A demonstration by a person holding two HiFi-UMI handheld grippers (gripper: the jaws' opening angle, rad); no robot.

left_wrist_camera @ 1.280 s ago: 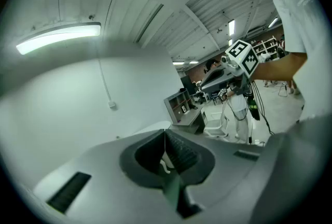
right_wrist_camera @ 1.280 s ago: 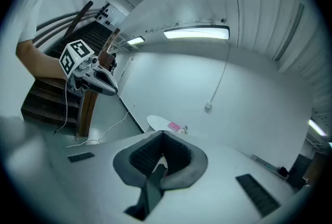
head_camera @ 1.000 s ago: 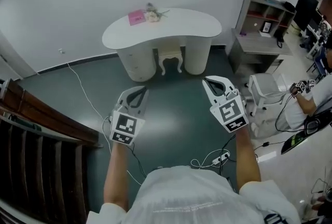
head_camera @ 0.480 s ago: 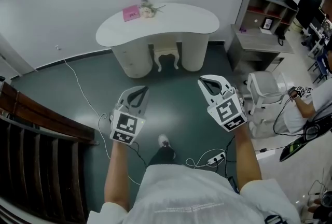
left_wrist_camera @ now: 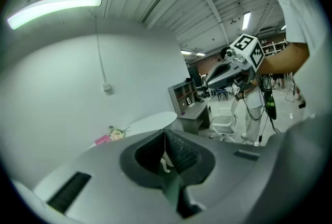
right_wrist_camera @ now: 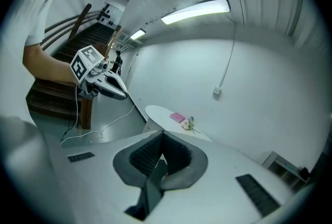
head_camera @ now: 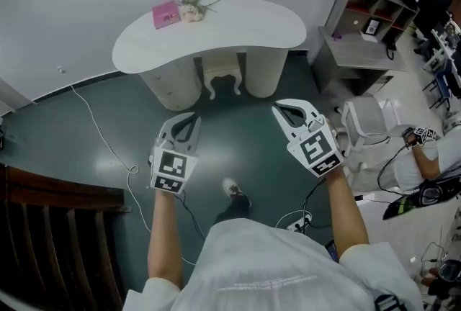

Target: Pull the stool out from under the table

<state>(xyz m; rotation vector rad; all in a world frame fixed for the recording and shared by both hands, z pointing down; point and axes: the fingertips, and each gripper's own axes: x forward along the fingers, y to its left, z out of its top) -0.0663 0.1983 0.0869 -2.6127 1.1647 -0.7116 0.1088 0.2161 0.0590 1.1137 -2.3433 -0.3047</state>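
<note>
A small white stool point(head_camera: 221, 75) with curved legs stands tucked under the kidney-shaped white table point(head_camera: 238, 25) against the far wall. My left gripper point(head_camera: 183, 122) is held in the air well short of the table, to the left, shut and empty. My right gripper point(head_camera: 289, 111) is level with it on the right, also shut and empty. Through the left gripper's jaw window a stool leg point(left_wrist_camera: 164, 162) shows. The table top point(right_wrist_camera: 162, 114) appears beyond the right gripper's shut jaws, with the left gripper point(right_wrist_camera: 120, 94) off to the side.
A pink book point(head_camera: 165, 14) and flowers point(head_camera: 191, 8) lie on the table. A grey shelf desk point(head_camera: 356, 43) and a white chair point(head_camera: 362, 122) stand to the right, with a seated person point(head_camera: 425, 151) beyond. Cables and a power strip point(head_camera: 297, 222) lie on the green floor. Dark wooden stairs point(head_camera: 50, 245) are at the left.
I have walked closer to the table; it and the stool have shifted left and grown larger in view. My foot now shows on the floor. Both grippers stay shut.
</note>
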